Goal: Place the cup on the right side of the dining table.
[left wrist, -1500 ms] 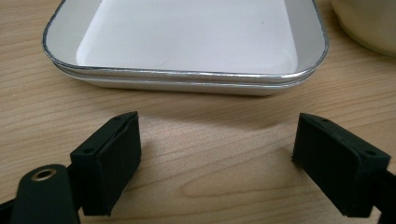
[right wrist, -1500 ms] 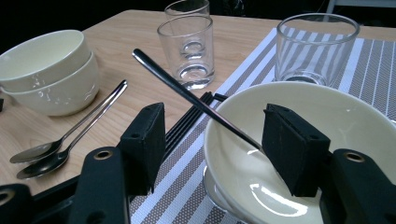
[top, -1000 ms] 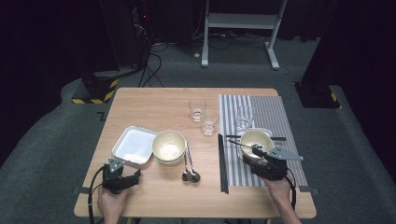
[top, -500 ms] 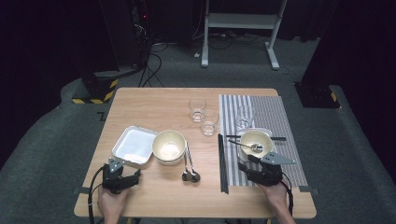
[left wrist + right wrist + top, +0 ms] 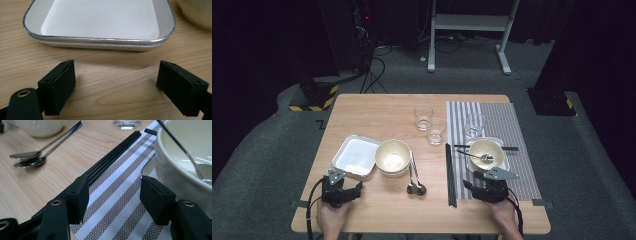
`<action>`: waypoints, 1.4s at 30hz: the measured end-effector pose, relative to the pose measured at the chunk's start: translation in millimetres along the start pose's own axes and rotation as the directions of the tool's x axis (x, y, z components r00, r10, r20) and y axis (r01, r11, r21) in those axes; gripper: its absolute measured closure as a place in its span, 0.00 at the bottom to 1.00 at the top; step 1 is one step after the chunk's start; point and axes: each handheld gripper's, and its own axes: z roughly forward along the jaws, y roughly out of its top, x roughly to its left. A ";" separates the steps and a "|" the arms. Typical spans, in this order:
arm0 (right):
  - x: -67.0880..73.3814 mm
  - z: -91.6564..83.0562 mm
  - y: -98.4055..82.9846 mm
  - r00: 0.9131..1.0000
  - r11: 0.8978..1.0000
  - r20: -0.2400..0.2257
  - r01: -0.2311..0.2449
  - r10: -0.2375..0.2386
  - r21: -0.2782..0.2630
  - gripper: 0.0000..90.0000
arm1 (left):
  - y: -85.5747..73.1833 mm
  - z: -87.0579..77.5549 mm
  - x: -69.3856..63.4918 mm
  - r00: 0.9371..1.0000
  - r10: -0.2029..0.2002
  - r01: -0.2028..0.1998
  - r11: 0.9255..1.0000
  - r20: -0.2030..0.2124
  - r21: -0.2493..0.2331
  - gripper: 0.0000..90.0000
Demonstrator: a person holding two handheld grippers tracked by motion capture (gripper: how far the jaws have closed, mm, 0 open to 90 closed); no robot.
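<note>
My left gripper rests low at the table's near left, just short of a white metal-rimmed tray. Its jaws are open over bare wood, with the tray right ahead. My right gripper sits at the near edge of the striped placemat. It is open too, with only the mat between its pads. Close on its right is a cream bowl holding a spoon, set on a second tray. Black chopsticks lie along the mat's left edge.
A second cream bowl stands beside the left tray, with two spoons lying to its right. Three glasses stand farther back. One more black chopstick pair lies behind the right bowl.
My right gripper has drawn back from the bowl toward the near edge and sunk lower. The left gripper has stayed put.
</note>
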 end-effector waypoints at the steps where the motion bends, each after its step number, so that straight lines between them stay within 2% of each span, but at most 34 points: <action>1: 0.3 0.7 -0.3 1.000 1.000 0.001 0.001 -0.001 0.008 0.45 | 0.0 0.0 0.0 1.000 0.000 0.000 1.000 0.000 0.000 0.17; 5: 0.9 5.6 -1.2 1.000 0.999 0.013 0.021 -0.021 0.033 0.45 | 0.0 0.0 0.2 1.000 0.000 0.000 1.000 0.001 0.001 0.17; 21: -2.3 19.6 -4.1 0.999 0.994 0.033 0.036 -0.039 0.102 0.45 | 0.0 0.0 0.2 1.000 0.000 0.000 1.000 0.001 0.001 0.17; 28: -1.9 20.1 -4.6 0.998 0.990 0.039 0.048 -0.053 0.131 0.45 | 0.0 0.0 0.2 1.000 0.000 0.000 1.000 0.001 0.001 0.17; 33: 0.4 21.1 -4.6 0.996 0.988 0.052 0.070 -0.078 0.138 0.44 | 0.0 0.0 0.1 1.000 0.000 0.000 1.000 0.000 0.001 0.17; 42: 1.4 21.1 -4.7 0.995 0.988 0.058 0.071 -0.079 0.139 0.43 | -0.2 -0.1 -0.6 1.000 -0.004 0.004 1.000 -0.005 -0.001 0.17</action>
